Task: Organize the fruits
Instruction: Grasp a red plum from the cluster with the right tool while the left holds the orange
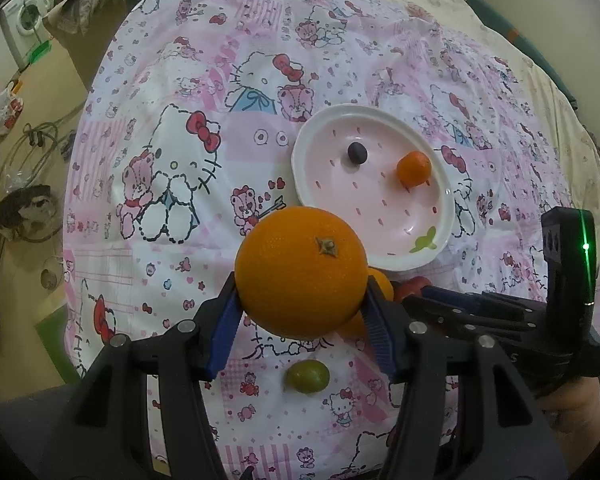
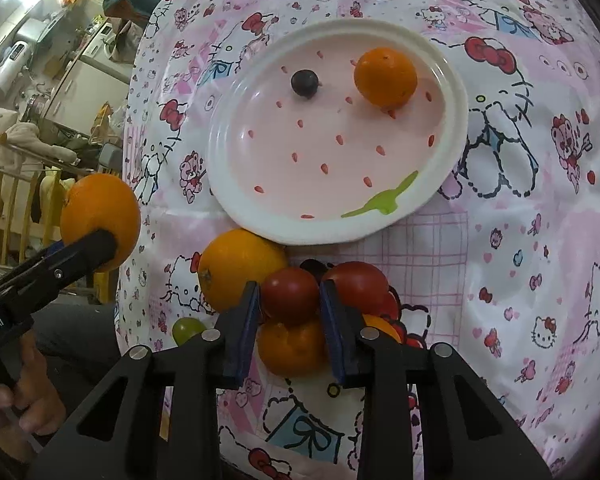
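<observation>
A pink cartoon-cat tablecloth (image 1: 172, 184) fills most of both views. At the upper left of the left wrist view stands a white washing machine (image 1: 26, 16) on a beige floor (image 1: 32, 92). Wooden railings (image 2: 16, 200) and cluttered appliances occupy the right wrist view's left edge.

The only words to read are on the black plastic body of the left gripper (image 2: 100, 246), seen at the left edge of the right wrist view. White letters there say "Robot.AI", and the start of the word is cut off by the edge. The pink and white cloth (image 2: 500, 240) has cartoon cats, bears and red bows on it, but no words that can be read. The white washing machine (image 1: 26, 16) in the far corner has a panel too small to read.
</observation>
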Demonstrator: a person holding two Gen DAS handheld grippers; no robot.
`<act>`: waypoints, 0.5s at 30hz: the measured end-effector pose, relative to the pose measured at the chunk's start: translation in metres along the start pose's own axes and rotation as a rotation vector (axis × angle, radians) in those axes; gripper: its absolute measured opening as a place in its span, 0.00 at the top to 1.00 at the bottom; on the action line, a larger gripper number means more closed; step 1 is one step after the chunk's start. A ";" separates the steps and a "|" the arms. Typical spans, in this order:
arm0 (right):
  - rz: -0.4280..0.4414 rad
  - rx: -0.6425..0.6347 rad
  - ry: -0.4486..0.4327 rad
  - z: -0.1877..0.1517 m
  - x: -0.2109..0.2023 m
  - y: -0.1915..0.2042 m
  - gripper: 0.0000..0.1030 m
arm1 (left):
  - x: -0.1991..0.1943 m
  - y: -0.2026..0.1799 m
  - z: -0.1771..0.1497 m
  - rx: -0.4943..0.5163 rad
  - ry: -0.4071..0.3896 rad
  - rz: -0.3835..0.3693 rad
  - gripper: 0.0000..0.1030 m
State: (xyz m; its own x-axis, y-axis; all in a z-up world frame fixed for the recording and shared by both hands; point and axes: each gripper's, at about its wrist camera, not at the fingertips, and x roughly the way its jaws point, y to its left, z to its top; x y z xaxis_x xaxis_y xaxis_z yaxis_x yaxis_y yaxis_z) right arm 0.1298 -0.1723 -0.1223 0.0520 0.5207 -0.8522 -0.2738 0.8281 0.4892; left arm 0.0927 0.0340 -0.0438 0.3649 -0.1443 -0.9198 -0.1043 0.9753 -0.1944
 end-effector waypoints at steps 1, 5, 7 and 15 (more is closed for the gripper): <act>0.008 0.007 0.002 0.000 0.000 0.000 0.68 | 0.000 0.001 0.000 -0.003 -0.001 0.003 0.48; 0.021 0.026 0.005 0.001 0.001 -0.001 0.67 | 0.002 0.005 -0.001 -0.021 0.007 0.007 0.48; 0.045 0.042 0.017 0.001 0.003 -0.003 0.66 | 0.003 0.006 0.000 -0.026 0.007 0.009 0.48; 0.118 0.105 0.041 0.002 0.010 -0.012 0.65 | 0.002 0.008 0.001 -0.038 0.007 0.005 0.48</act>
State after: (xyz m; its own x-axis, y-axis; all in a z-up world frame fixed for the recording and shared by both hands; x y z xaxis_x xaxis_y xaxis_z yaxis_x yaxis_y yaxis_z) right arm 0.1351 -0.1766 -0.1361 -0.0141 0.6082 -0.7937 -0.1734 0.7803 0.6009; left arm 0.0934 0.0415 -0.0470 0.3574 -0.1408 -0.9233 -0.1417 0.9689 -0.2026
